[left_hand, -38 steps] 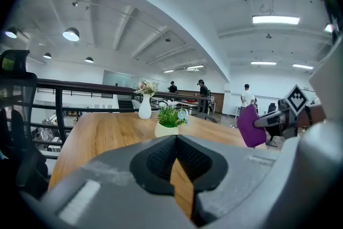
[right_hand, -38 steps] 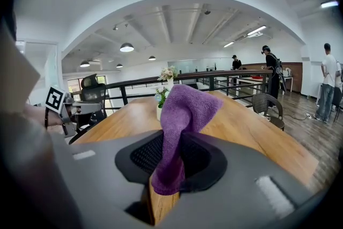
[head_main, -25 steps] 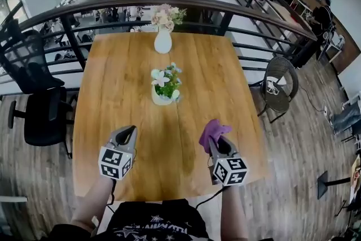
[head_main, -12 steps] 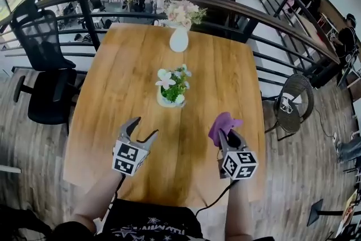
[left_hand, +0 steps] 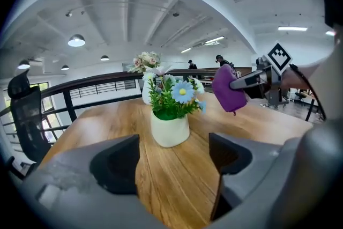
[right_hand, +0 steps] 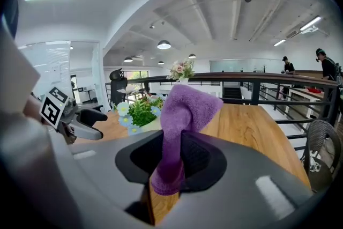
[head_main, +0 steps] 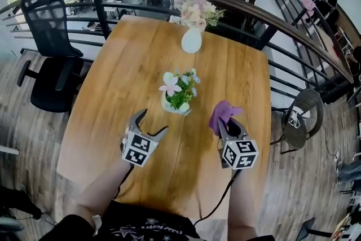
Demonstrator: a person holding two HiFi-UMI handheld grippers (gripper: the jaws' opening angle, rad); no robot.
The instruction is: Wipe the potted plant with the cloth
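The potted plant (head_main: 179,93), green leaves with white and blue flowers in a small cream pot (left_hand: 170,129), stands mid-table. My left gripper (head_main: 153,123) is near and to the left of it, pointing at the pot; its jaws have just been opening and stand open with only bare wood between them. To the plant's right, my right gripper (head_main: 232,127) is shut on a purple cloth (head_main: 223,112) that sticks up from the jaws (right_hand: 182,115). In the left gripper view the cloth (left_hand: 229,89) hangs just right of the flowers.
A white vase of pink flowers (head_main: 192,36) stands near the table's far edge. A dark railing (head_main: 271,25) curves behind the wooden table (head_main: 113,99). A black office chair (head_main: 51,59) is at the left, a round chair (head_main: 298,121) at the right.
Both grippers moved forward toward the plant. The left gripper's jaws went from shut to open. The cloth stays gripped in the right gripper.
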